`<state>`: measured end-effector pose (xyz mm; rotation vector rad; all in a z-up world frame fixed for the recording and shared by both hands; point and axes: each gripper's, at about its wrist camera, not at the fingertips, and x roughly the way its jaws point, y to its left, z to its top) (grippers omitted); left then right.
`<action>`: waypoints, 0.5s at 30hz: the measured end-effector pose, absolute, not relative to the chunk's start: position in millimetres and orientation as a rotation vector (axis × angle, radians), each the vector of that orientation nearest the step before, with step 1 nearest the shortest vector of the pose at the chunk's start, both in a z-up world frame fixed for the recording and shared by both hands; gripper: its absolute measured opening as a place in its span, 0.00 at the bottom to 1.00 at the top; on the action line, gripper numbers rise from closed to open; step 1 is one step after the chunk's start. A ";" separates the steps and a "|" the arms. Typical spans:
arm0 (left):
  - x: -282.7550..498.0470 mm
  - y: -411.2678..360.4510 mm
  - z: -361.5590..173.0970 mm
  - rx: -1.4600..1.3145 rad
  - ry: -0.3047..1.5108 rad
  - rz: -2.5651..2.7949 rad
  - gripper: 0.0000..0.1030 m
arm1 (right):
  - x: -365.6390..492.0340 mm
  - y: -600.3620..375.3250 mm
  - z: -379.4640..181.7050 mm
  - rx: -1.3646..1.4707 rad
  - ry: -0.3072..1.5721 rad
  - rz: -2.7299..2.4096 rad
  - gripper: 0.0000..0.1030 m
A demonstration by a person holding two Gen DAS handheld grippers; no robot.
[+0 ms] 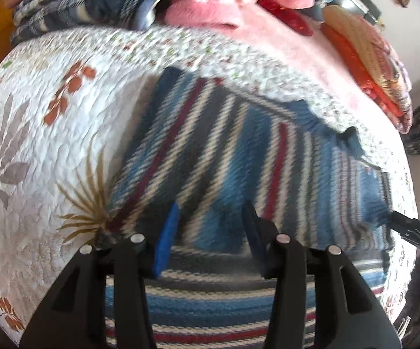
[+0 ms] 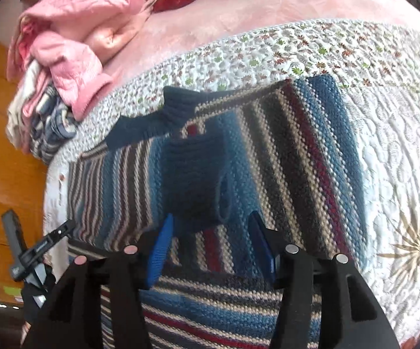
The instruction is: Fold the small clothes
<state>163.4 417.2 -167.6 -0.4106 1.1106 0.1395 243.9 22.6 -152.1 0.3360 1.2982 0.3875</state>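
Observation:
A knitted sweater striped in blue, cream, dark red and grey lies on a white floral quilt. My left gripper hovers open just above the sweater's striped body, with nothing between its blue pads. In the right wrist view the same sweater lies with a sleeve folded across it, and the sleeve's dark blue cuff rests just ahead of my open right gripper. The dark collar points to the far left. Each gripper shows at the edge of the other's view.
A heap of pink garments and a blue plaid cloth sit at the quilt's far side on a pink blanket. Folded orange and patterned fabrics lie at the right. An orange wooden surface borders the bed.

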 end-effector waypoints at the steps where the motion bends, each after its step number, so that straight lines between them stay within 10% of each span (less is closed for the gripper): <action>1: 166.1 412.3 -165.5 -0.399 1.110 0.127 0.46 | 249.3 23.1 -157.7 0.353 1.317 0.389 0.53; 3: 173.4 400.6 -165.9 -0.371 1.124 0.103 0.47 | 257.0 26.2 -166.5 0.365 1.348 0.380 0.52; 7: 182.7 388.1 -180.3 -0.341 1.173 0.089 0.47 | 261.0 38.9 -173.4 0.346 1.373 0.411 0.09; 15: 179.3 387.4 -196.7 -0.344 1.187 0.063 0.48 | 246.7 35.5 -157.1 0.283 1.322 0.408 0.08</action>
